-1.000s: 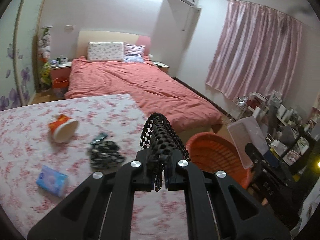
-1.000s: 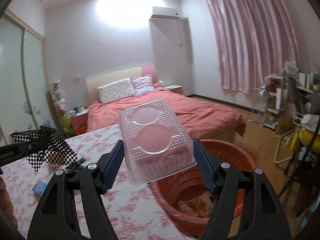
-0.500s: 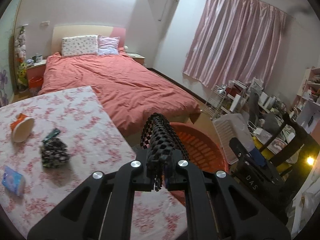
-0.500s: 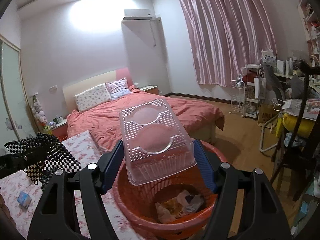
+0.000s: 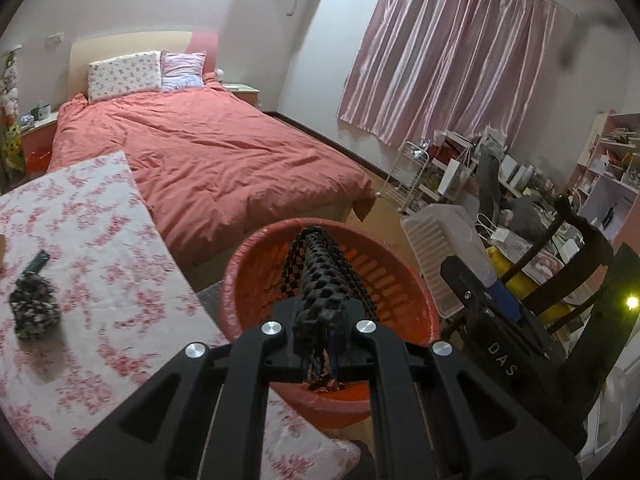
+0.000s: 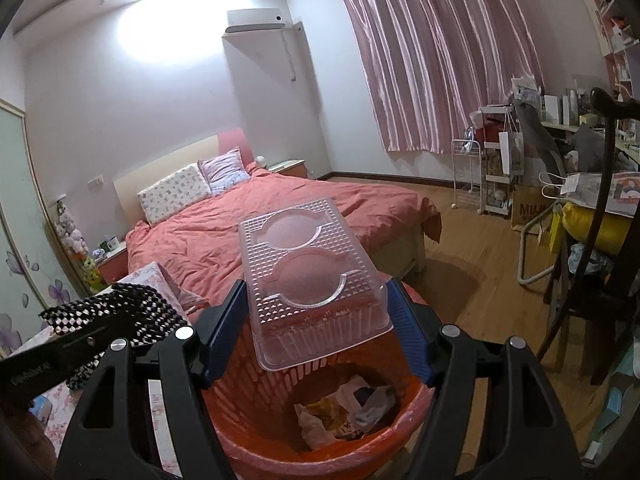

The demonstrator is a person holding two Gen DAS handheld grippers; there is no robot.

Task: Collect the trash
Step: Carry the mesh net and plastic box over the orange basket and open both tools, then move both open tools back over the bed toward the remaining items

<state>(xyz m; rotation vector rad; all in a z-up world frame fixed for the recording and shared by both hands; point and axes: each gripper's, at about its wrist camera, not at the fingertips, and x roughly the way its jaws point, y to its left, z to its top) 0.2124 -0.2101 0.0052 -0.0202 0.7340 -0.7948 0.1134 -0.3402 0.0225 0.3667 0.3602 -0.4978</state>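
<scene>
- The left gripper (image 5: 320, 332) has its jaws pressed together on a black-and-white checked cloth (image 5: 324, 280), which sticks out forward past the jaw tips.
- In the left wrist view the cloth hangs over the open mouth of the orange basket (image 5: 240, 280), above its near half.
- The right gripper (image 6: 316, 332) has its jaws spread wide, pinching a clear plastic box (image 6: 308, 276) by its two long sides; the blue pads (image 6: 224, 332) press against the box walls.
- The box lies level between the jaws, bottom up, its far end reaching well past the jaw tips.
- In the right wrist view the box sits over the far rim of the basket (image 6: 416, 404), with the basket mouth open just below and nearer.
- Inside the basket lie crumpled wrappers (image 6: 344, 408), at the bottom.
- In the right wrist view the left gripper (image 6: 80, 344) and its cloth (image 6: 112, 312) show at the left, beside the basket's left rim.
- The desk (image 5: 100, 240), under a pink floral cover, stands left of the basket, touching or just beside it.
- A dark patterned bundle (image 5: 34, 312) lies on the desk at the left, well apart from both jaws.
- A bed (image 5: 224, 156) with a coral cover lies beyond the desk and basket.
</scene>
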